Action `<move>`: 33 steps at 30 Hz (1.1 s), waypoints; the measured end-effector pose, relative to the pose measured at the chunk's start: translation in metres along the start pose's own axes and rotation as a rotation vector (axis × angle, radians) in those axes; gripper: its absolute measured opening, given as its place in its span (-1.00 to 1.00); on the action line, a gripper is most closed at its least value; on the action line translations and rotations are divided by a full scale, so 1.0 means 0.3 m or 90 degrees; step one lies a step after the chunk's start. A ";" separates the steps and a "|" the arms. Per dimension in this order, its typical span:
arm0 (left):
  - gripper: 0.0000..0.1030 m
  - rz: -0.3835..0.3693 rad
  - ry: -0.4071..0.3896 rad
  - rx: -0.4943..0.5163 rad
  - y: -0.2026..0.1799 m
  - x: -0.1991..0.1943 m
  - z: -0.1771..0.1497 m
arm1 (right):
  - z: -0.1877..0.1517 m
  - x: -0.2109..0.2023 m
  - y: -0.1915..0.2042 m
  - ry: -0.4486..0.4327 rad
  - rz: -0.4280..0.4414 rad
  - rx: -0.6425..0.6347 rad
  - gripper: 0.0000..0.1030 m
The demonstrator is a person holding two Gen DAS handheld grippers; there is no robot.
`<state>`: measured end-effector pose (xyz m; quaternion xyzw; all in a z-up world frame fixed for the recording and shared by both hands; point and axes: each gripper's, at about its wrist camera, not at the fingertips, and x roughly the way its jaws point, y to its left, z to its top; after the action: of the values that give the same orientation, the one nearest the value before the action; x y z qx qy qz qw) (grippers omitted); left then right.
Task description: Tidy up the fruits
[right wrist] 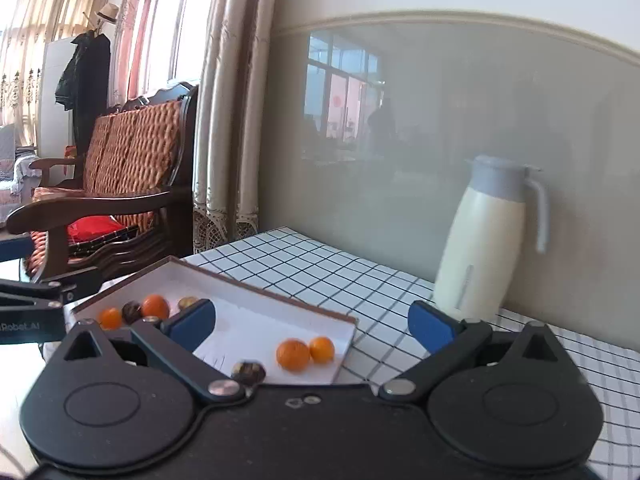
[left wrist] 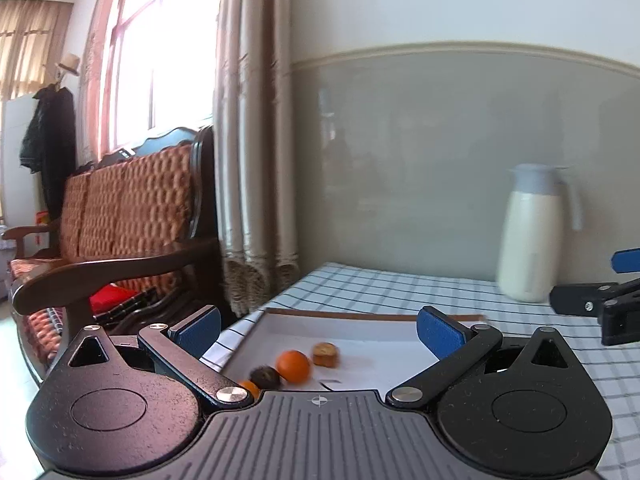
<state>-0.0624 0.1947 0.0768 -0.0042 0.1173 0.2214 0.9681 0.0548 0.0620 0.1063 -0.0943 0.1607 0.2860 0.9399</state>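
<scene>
Both my grippers, left (left wrist: 318,330) and right (right wrist: 312,320), hang with fingers spread and nothing between them, above the tray (right wrist: 256,320) on the checked table (right wrist: 312,264). The fruits lie in two clusters (oranges (right wrist: 293,355) and dark ones (right wrist: 248,372) mixed in each): one at the near corner, one at the far left (right wrist: 155,306). I judge sorting is open; any pick calls for lowering spread fingers squarely around one fruit.

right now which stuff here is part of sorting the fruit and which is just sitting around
Part of the job:
- white tray
- orange fruits
- dark round fruits
- left gripper and right gripper, both open and empty

Just lying about:
- cream thermos jug
- checked tablecloth
- wooden bench
- curtains
</scene>
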 end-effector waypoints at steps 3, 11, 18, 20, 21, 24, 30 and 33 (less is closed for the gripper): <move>1.00 -0.017 -0.011 0.007 -0.028 -0.110 -0.011 | -0.023 -0.114 0.002 -0.013 -0.011 0.003 0.88; 1.00 -0.045 -0.051 0.020 -0.062 -0.345 -0.038 | -0.098 -0.293 -0.036 -0.020 -0.045 0.022 0.88; 1.00 -0.050 -0.068 0.030 -0.077 -0.431 -0.103 | -0.190 -0.360 -0.012 -0.027 -0.063 0.013 0.88; 1.00 -0.044 -0.074 0.028 -0.075 -0.433 -0.127 | -0.217 -0.376 0.004 -0.040 -0.077 -0.008 0.88; 1.00 -0.044 -0.078 0.023 -0.071 -0.430 -0.141 | -0.229 -0.376 0.011 -0.046 -0.080 -0.018 0.88; 1.00 -0.045 -0.071 0.014 -0.068 -0.416 -0.195 | -0.282 -0.365 0.020 -0.044 -0.086 -0.024 0.88; 1.00 -0.041 -0.077 0.017 -0.059 -0.419 -0.207 | -0.281 -0.369 0.015 -0.062 -0.094 -0.004 0.88; 1.00 -0.042 -0.076 0.005 -0.047 -0.419 -0.210 | -0.283 -0.364 0.020 -0.057 -0.096 -0.003 0.88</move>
<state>-0.1804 0.1245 0.0436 0.0092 0.0600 0.1884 0.9802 -0.0554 -0.0114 0.0656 -0.0951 0.1102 0.2187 0.9649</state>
